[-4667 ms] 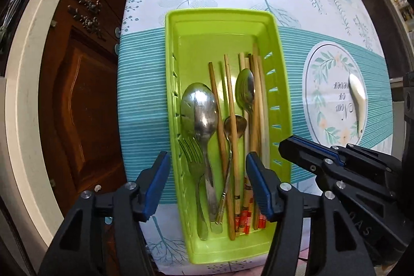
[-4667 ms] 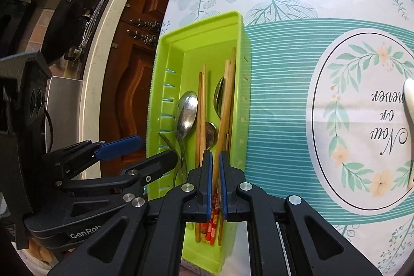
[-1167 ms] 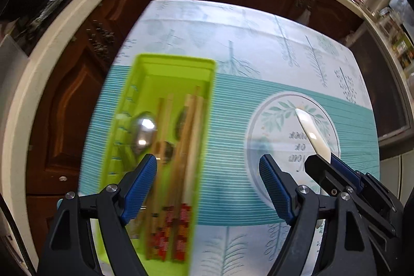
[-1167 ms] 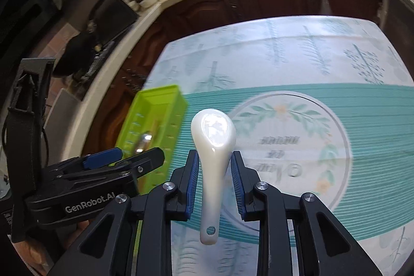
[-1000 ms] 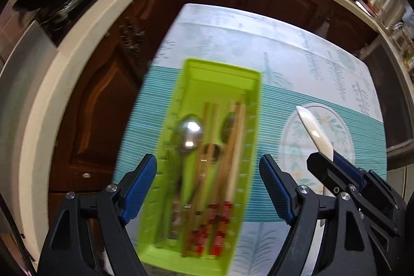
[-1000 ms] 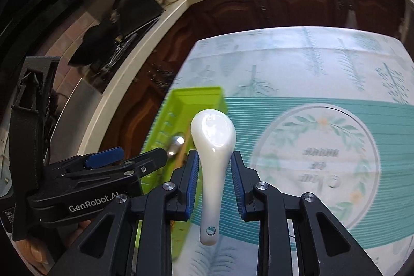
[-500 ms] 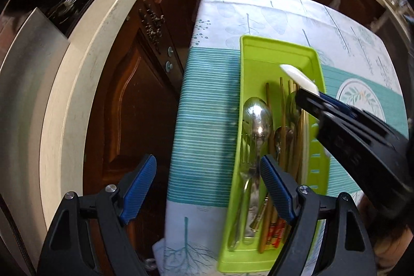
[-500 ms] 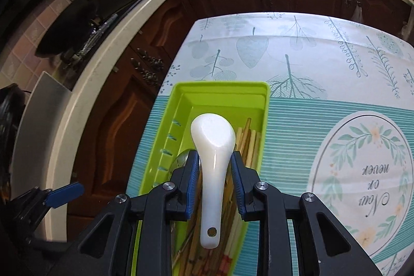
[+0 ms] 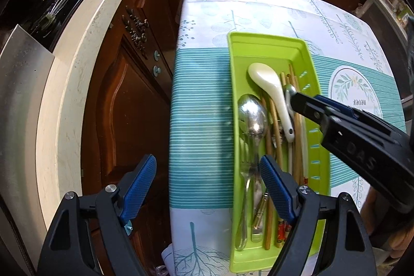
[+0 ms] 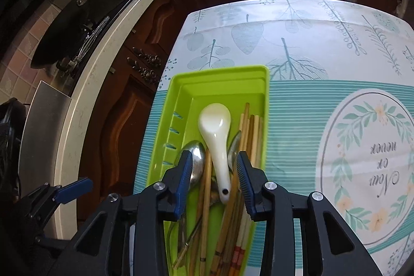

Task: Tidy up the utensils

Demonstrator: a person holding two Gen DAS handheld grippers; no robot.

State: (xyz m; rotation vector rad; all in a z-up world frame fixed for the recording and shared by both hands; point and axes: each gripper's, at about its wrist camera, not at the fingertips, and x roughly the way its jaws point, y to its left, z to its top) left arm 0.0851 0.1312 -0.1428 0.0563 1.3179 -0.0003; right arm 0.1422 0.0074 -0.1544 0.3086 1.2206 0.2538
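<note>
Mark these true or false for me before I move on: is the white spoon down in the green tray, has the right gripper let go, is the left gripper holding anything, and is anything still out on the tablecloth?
1. The white spoon lies in the green tray. True.
2. The right gripper is clamped on the spoon's handle. False: its jaws stand open, with gaps on both sides of the handle.
3. The left gripper is open and holds nothing. True.
4. The spoon lies bowl down. False: its hollow faces up, resting across the chopsticks and beside the metal spoon.
5. A utensil lies on the tablecloth outside the tray. False: none shows in either view.
</note>
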